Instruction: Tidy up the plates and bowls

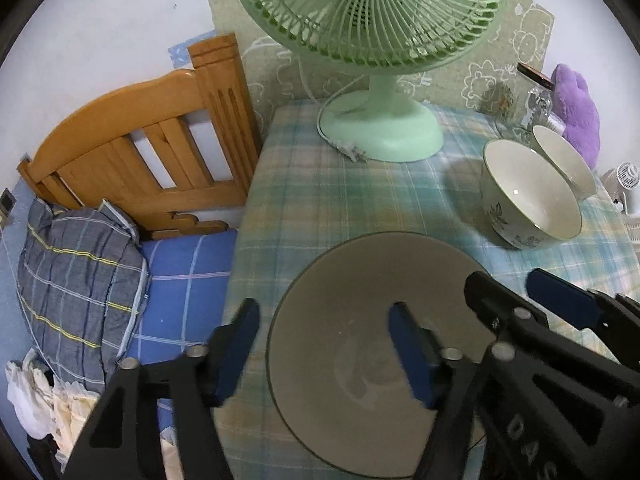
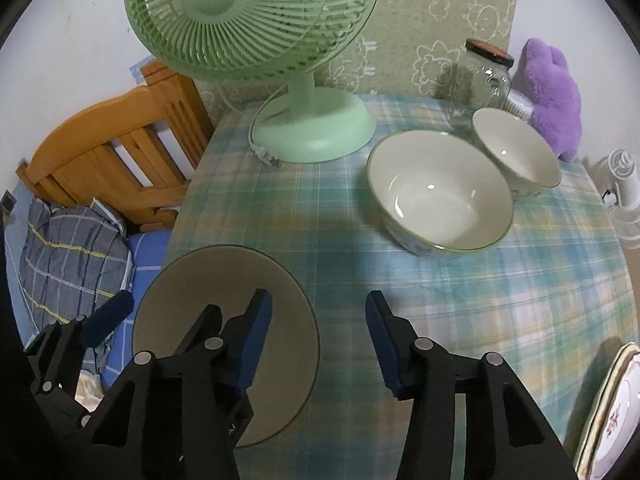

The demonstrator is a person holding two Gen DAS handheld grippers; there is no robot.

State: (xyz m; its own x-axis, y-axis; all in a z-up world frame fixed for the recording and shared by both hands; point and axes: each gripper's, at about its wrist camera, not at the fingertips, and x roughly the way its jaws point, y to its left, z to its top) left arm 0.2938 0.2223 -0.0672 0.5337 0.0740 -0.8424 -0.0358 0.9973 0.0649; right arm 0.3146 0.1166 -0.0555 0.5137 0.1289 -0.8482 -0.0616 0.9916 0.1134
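Note:
A plain grey plate (image 1: 360,308) lies on the checked tablecloth near the table's left front edge; it also shows in the right wrist view (image 2: 224,292). My left gripper (image 1: 324,350) is open, its jaws astride the plate's left rim, just above it. My right gripper (image 2: 320,344) is open and empty, above the plate's right edge. It also shows in the left wrist view (image 1: 520,292). A large white bowl (image 2: 438,190) and a smaller white bowl (image 2: 516,152) stand at the right back. A floral plate (image 2: 616,412) lies at the front right corner.
A green desk fan (image 2: 280,40) with its cord and plug (image 2: 268,156) stands at the table's back. A glass jar (image 2: 488,76) and a purple plush toy (image 2: 552,96) stand behind the bowls. A bed with wooden headboard (image 1: 140,144) and pillow (image 1: 80,280) lies left, below table level.

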